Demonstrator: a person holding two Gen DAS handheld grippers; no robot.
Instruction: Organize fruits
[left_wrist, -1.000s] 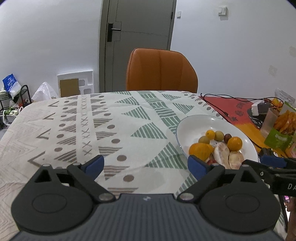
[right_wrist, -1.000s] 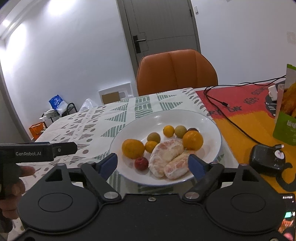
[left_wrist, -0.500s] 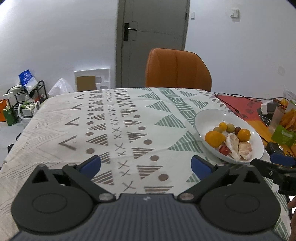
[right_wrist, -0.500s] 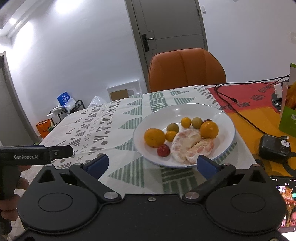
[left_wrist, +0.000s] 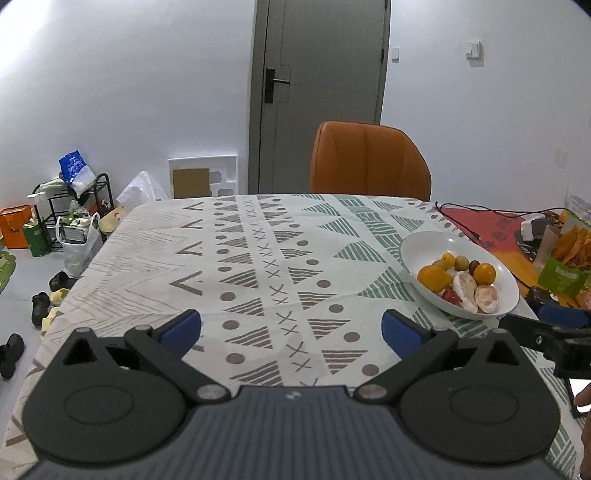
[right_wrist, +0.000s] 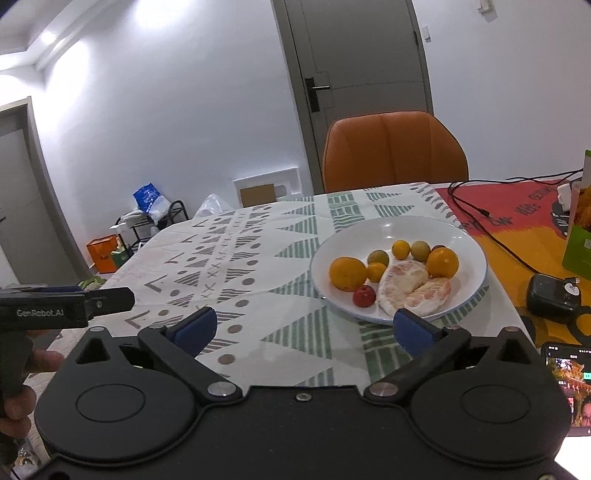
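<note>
A white plate (right_wrist: 469, 236) (left_wrist: 424, 243) on the patterned tablecloth holds the fruit: two oranges (right_wrist: 347, 274), peeled pomelo pieces (right_wrist: 404, 282), a small red fruit (right_wrist: 364, 296) and several small yellow and green fruits (right_wrist: 400, 249). My right gripper (right_wrist: 304, 328) stands open just short of the plate's near rim, with nothing between its fingers. Well left of the plate, my left gripper (left_wrist: 291, 328) hangs open and empty over the cloth. The same left gripper (right_wrist: 107, 299) shows at the left edge of the right wrist view, held by a hand.
An orange chair (left_wrist: 369, 158) stands at the table's far side. To the right of the plate lie a black cable (right_wrist: 491, 236), a black charger (right_wrist: 552, 297), a phone (right_wrist: 569, 384) and snack packets (left_wrist: 565, 258). Bags and a rack (left_wrist: 70, 218) sit on the floor at left.
Both grippers have drawn back and up from the plate, so it looks smaller and farther. The left view has swung left. Both stay open and the fruit has not moved.
</note>
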